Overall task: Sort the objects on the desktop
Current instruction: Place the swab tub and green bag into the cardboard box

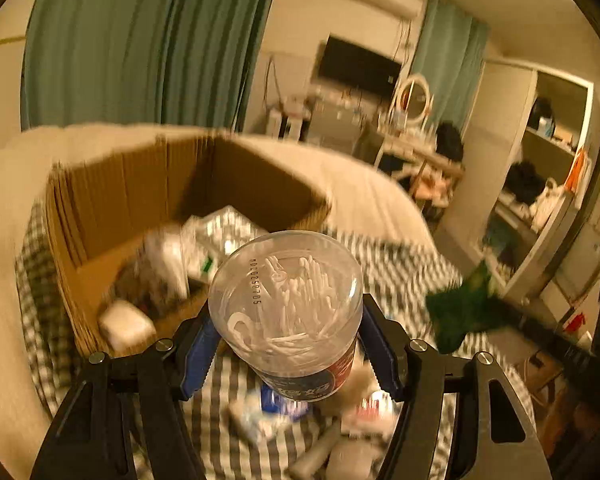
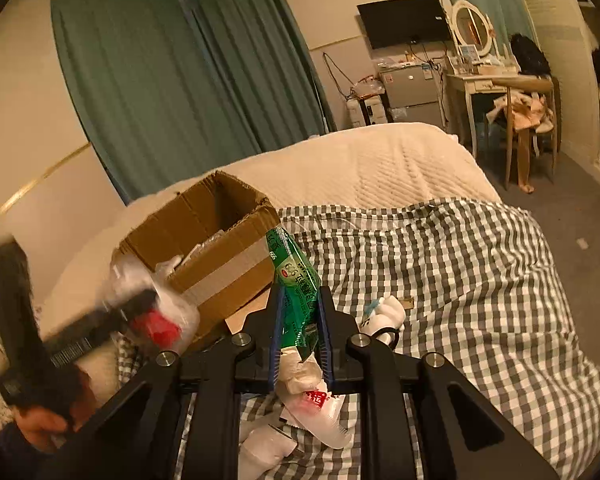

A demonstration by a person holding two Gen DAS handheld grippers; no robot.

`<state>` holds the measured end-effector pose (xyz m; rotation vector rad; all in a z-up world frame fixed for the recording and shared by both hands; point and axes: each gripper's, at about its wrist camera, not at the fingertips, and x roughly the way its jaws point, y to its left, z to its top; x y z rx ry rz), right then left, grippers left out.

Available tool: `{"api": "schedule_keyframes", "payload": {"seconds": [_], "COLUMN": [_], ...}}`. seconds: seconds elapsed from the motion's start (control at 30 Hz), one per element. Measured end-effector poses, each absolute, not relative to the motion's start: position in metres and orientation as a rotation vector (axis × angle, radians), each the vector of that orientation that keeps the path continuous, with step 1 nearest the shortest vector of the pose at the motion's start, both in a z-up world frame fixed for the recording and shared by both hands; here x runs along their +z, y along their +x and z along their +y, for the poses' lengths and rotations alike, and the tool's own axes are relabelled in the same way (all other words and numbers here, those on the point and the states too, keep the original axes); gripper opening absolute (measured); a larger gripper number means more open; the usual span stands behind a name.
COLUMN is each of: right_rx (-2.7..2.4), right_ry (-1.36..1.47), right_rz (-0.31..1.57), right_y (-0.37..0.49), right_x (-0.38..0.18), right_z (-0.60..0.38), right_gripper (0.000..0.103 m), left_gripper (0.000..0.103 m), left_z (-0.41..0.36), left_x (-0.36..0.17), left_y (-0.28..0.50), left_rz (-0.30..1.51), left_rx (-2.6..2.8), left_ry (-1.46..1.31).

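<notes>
My left gripper (image 1: 288, 344) has its jaws clamped on a clear tub (image 1: 286, 300) of floss picks, held aloft near the box (image 1: 148, 184): rigid, light, likely slippery, best gripped mid-wall. My right gripper (image 2: 300, 336) pinches a green sachet (image 2: 296, 284) above the bed (image 2: 440, 264); soft, crushable, I judge.

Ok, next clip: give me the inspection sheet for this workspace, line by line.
Surface: bed with a grey checked cloth.
Job's things: open cardboard box already holding items; clear jar of white picks; green packet.
Clutter: white packets and a tube loose on the cloth.
Grippers: left gripper clamps the jar; right gripper pinches the green packet.
Cables: wires hang by the TV.
Surroundings: teal curtains, dressing table with mirror, chair.
</notes>
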<state>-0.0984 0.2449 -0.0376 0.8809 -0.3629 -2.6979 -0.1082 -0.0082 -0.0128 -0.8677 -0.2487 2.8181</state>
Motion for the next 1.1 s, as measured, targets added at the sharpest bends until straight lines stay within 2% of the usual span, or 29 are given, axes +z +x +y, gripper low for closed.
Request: {"api": "schedule_keyframes", "payload": {"seconds": [0.17, 0.37, 0.5, 0.7, 0.73, 0.77, 0.8, 0.87, 0.9, 0.93, 1.0, 1.1], "right_rx": [-2.669, -2.601, -2.563, -2.545, -2.553, -2.567, -2.581, -2.615, -2.625, -2.624, -2.638, -2.662], "right_ry": [0.883, 0.812, 0.761, 0.804, 0.811, 0.811, 0.813, 0.814, 0.81, 0.814, 0.82, 0.815], "right_rz": [-0.314, -0.202, -0.129, -0.085, -0.079, -0.084, -0.086, -0.095, -0.113, -0.126, -0.148, -0.122], "right_y": [-0.107, -0.141, -0.171, -0.222, -0.227, -0.231, -0.233, -0.231, -0.229, -0.226, -0.216, -0.197], "right_x": [-0.021, 0.021, 0.036, 0.016, 0.013, 0.011, 0.01, 0.011, 0.012, 0.013, 0.018, 0.03], "right_z": [0.222, 0.16, 0.109, 0.049, 0.042, 0.038, 0.036, 0.039, 0.043, 0.045, 0.056, 0.071], "right_gripper": [0.015, 0.015, 0.015, 0.015, 0.016, 0.019, 0.022, 0.022, 0.026, 0.036, 0.044, 0.044], "left_gripper": [0.067, 0.067, 0.067, 0.069, 0.069, 0.074, 0.083, 0.089, 0.089, 0.09, 0.09, 0.091], "left_z": [-0.031, -0.093, -0.127, -0.157, -0.158, -0.158, -0.159, -0.16, -0.16, -0.162, -0.157, -0.151], "left_x": [0.017, 0.036, 0.03, 0.006, 0.004, 0.002, 0.002, 0.001, 0.001, 0.001, 0.005, 0.014], "left_y": [-0.124, -0.174, -0.202, -0.219, -0.219, -0.218, -0.218, -0.22, -0.221, -0.222, -0.215, -0.198], "left_rz": [-0.23, -0.351, -0.324, -0.329, -0.327, -0.332, -0.338, -0.356, -0.365, -0.367, -0.362, -0.37], "left_rx": [2.862, 2.901, 2.972, 2.939, 2.945, 2.95, 2.941, 2.916, 2.902, 2.894, 2.908, 2.939], "left_ry": [-0.741, -0.757, -0.809, -0.878, -0.872, -0.861, -0.861, -0.903, -0.919, -0.928, -0.914, -0.884]}}
